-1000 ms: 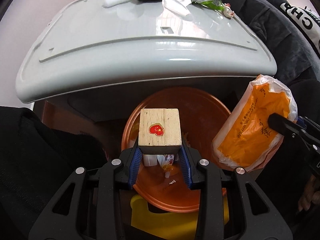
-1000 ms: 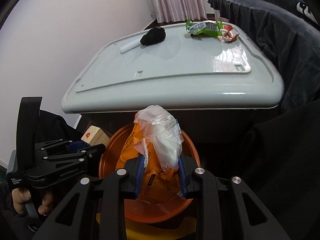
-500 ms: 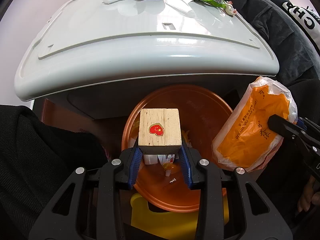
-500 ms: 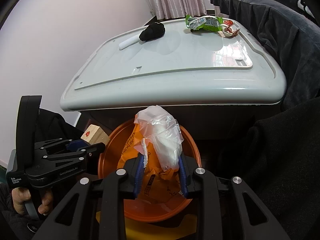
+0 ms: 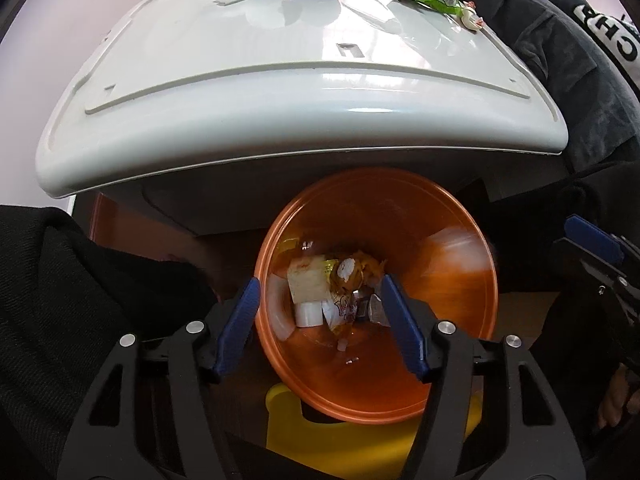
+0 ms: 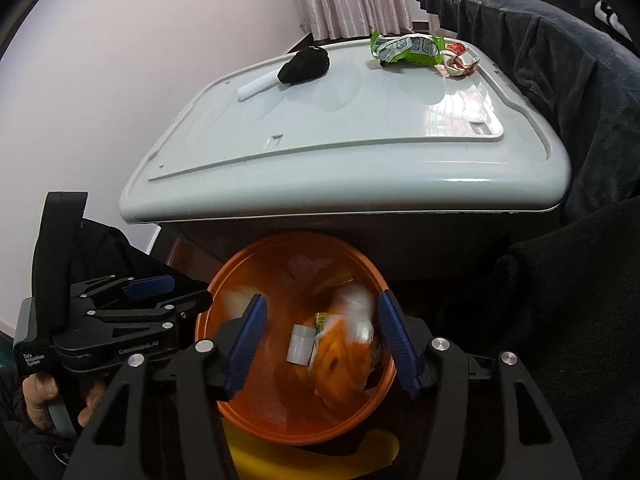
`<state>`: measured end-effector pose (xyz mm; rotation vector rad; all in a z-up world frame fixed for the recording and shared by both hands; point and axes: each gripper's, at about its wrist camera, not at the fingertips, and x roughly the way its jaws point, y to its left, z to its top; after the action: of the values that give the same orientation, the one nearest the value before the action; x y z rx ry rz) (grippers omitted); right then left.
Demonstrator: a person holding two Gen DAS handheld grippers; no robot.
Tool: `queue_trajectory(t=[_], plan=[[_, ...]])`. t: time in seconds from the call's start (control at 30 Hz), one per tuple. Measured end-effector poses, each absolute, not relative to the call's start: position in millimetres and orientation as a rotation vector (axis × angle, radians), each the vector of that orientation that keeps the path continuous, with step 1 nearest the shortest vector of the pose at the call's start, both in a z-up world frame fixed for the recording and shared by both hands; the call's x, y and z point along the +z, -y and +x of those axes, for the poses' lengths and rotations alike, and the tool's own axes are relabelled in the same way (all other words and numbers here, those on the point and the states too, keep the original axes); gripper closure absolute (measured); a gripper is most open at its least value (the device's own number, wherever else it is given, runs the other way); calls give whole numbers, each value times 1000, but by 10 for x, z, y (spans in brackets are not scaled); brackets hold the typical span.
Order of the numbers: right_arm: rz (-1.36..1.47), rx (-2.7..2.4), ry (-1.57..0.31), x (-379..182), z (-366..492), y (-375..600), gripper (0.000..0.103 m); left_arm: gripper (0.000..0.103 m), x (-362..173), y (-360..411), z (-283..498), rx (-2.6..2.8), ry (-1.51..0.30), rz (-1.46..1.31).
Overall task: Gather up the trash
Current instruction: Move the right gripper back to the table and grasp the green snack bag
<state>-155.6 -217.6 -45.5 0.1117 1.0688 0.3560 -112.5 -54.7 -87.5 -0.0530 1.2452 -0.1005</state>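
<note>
Both claws, left gripper [image 5: 320,320] and right gripper [image 6: 318,342], have just been opening, empty over orange bin [image 6: 224,280] | green wrapper [image 6: 406,48] ahead of you, lying crosswise, nearer your right.

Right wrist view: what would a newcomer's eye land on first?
The orange bin at bottom centre, with a blurred orange-and-clear bag inside. The right claw stands open above it, its jaws having just been opening, nothing between them. Behind, a green wrapper and a black bundle lie on the white lid.
</note>
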Motion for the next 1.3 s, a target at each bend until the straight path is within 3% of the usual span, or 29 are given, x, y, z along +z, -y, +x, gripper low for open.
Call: queue_trajectory(t=[0.5,0.63,0.93,1.13,1.3], plan=[[153,362,-1069,-416,-1448,2241,45,41,-720,489,-1130,-102,-1193,-61],[161,367,-1047,-295,-1185,2283,42,34,-535,448,-1038,-114,-1128,-77],[194,275,-952,62,-237,2562,34,31,-262,355,-517,-79,-1033,-81],[213,209,-910,171,632,2821,34,27,-148,374,-189,-70,-988,-33],[105,261,-921,132,1283,2758,30,27,-215,326,-85,-68,-973,-73]])
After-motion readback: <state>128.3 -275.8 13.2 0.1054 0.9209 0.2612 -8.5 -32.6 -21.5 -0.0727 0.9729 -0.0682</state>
